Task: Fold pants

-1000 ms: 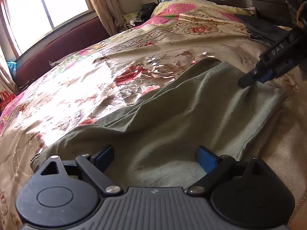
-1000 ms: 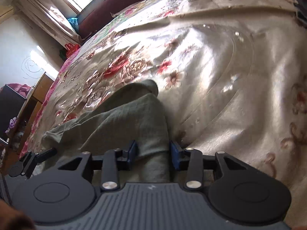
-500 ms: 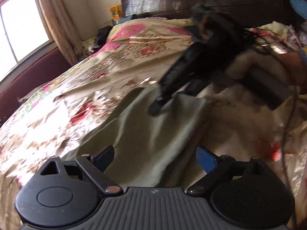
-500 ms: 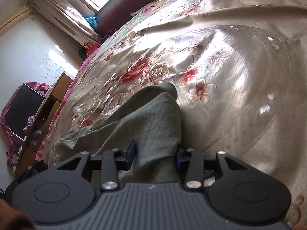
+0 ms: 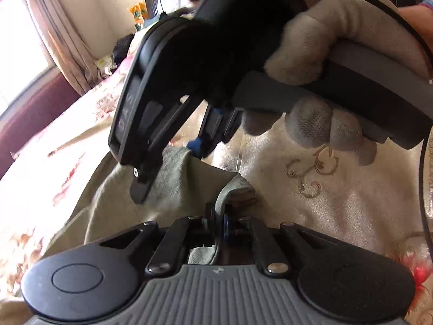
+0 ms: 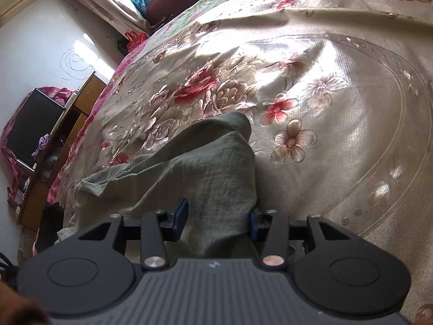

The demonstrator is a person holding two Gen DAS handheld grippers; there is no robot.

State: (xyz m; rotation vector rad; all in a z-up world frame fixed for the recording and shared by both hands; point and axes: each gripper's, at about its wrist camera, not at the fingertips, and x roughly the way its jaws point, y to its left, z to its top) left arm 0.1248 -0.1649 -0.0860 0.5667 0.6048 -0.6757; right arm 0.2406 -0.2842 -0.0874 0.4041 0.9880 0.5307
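Two claws at green pants (image 6: 205, 168) on bed (image 6: 338, 135): left claw (image 5: 219, 220) clamped on cloth edge; right claw (image 6: 217, 218), jaws just widening, straddles fabric ungripped. Mid-fold; next, carry pinched edge across.

You have olive-green pants (image 6: 205, 173) lying rumpled on the floral bedspread, one edge pinched up into a fold.

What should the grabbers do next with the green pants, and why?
Probably lift the pants corner and carry it over along the bed. The left gripper has just closed on the cloth; the right gripper has been opening, cloth lying loose between its jaws.
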